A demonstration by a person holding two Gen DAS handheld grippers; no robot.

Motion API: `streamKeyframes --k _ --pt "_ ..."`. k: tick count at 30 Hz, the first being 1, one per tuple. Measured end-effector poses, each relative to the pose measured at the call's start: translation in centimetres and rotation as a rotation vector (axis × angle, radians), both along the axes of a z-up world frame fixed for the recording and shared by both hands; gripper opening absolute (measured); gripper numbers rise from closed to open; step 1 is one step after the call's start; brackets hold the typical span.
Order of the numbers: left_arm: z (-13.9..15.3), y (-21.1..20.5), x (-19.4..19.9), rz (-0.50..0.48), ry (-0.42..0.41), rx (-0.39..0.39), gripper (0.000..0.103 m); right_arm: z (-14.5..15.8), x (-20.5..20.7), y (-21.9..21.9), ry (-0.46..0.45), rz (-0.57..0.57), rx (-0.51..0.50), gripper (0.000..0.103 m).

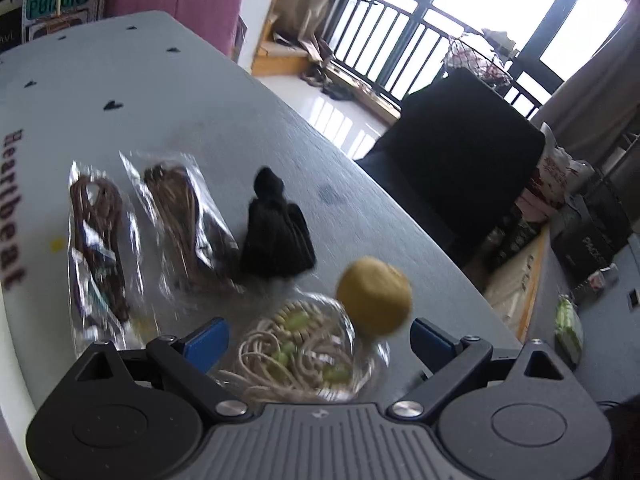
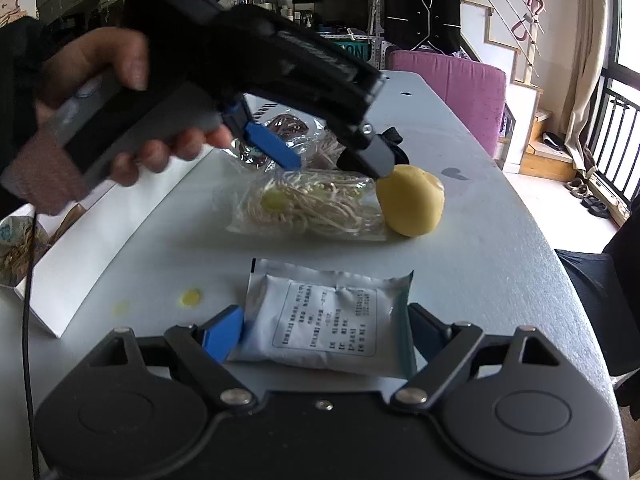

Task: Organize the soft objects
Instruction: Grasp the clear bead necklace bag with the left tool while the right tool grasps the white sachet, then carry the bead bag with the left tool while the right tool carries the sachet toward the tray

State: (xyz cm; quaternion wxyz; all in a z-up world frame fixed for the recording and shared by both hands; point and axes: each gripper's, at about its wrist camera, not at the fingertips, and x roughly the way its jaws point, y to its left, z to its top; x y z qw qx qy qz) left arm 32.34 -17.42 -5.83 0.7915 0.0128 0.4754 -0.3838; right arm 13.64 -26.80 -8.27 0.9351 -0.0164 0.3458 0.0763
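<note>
Grey desk (image 2: 500,240), messy room. Left hand-held gripper (image 1: 316,334) gapes over a slippery, floppy cord bag (image 1: 296,354); right hand-held gripper (image 2: 326,332) spread around a light, squishy pouch (image 2: 320,324). Pinch mid-body.

Table (image 1: 168,92): "Heartbeat" ran in dark letters along its left edge.
Teal plate (image 1: 56,0), far left: read roughly "POISON".
White sachet (image 2: 324,320) label: print too small to read.

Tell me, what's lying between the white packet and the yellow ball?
The clear bag of beige cord lies between the white packet and yellow ball, shown in the right wrist view.
</note>
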Motion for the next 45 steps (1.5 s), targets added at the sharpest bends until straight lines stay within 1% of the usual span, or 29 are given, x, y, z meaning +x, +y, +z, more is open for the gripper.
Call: streamKeyframes --k 2,3,5,8,11,14,17,19,21,22,24,25,26,27,29,32,38,45 --pt "0.2 0.6 -1.0 -0.028 0.022 0.006 0.097 0.0 -0.1 0.0 -0.001 0.002 0.000 0.089" --pt "0.3 0.7 -1.6 -0.048 0.020 0.018 0.097 0.0 -0.1 0.0 -0.001 0.003 0.000 0.089" --pt "0.2 0.5 -2.8 -0.077 0.002 0.060 0.099 0.1 -0.3 -0.2 -0.002 0.008 0.001 0.089" --pt "0.2 0.3 -3.6 -0.097 -0.028 0.121 0.100 0.1 -0.7 -0.3 -0.005 0.014 0.002 0.088" --pt "0.0 -0.6 -3.6 -0.109 -0.067 0.177 0.100 0.2 -0.6 -0.3 -0.003 0.015 0.001 0.088" --pt "-0.4 -1.3 -3.1 -0.107 -0.076 0.211 0.100 0.3 -0.6 -0.3 0.001 0.016 -0.001 0.088" --pt "-0.8 -2.1 -2.8 -0.111 -0.147 0.281 0.100 0.3 -1.0 -0.4 0.004 0.019 -0.001 0.087" --pt "-1.2 -2.3 -2.4 -0.124 -0.143 0.287 0.100 0.3 -1.3 -0.5 0.005 0.021 -0.001 0.086" --pt "-1.5 -2.3 -2.2 -0.133 -0.125 0.290 0.098 0.4 -1.7 -0.6 0.007 0.023 -0.001 0.085" --pt "-1.7 -2.4 -2.2 -0.143 -0.119 0.298 0.094 0.4 -1.7 -0.6 0.009 0.023 -0.002 0.085" --pt "-1.8 -2.5 -2.9 -0.154 -0.147 0.312 0.090 0.4 -1.8 -0.6 0.013 0.022 -0.006 0.083" --pt "-1.8 -2.5 -3.2 -0.159 -0.162 0.321 0.086 0.5 -2.0 -0.6 0.016 0.023 -0.009 0.082" --pt "-1.8 -2.5 -3.5 -0.157 -0.173 0.324 0.081 0.5 -2.1 -0.6 0.018 0.022 -0.010 0.082" --pt "-1.6 -2.3 -3.5 -0.146 -0.170 0.318 0.078 0.5 -2.1 -0.6 0.021 0.021 -0.010 0.081" --pt "-1.5 -1.8 -3.7 -0.119 -0.158 0.299 0.070 0.6 -2.1 -0.7 0.025 0.019 -0.008 0.080" --pt "-1.4 -1.2 -4.0 -0.084 -0.150 0.277 0.065 0.6 -2.3 -0.8 0.028 0.013 -0.005 0.078" --pt "-0.9 -0.3 -5.5 -0.013 -0.123 0.235 0.061 0.6 -2.3 -1.1 0.031 -0.004 0.003 0.076" --pt "1.3 1.2 -7.6 0.072 -0.139 0.177 0.060 1.1 -2.1 -1.8 0.038 -0.059 0.037 0.074"
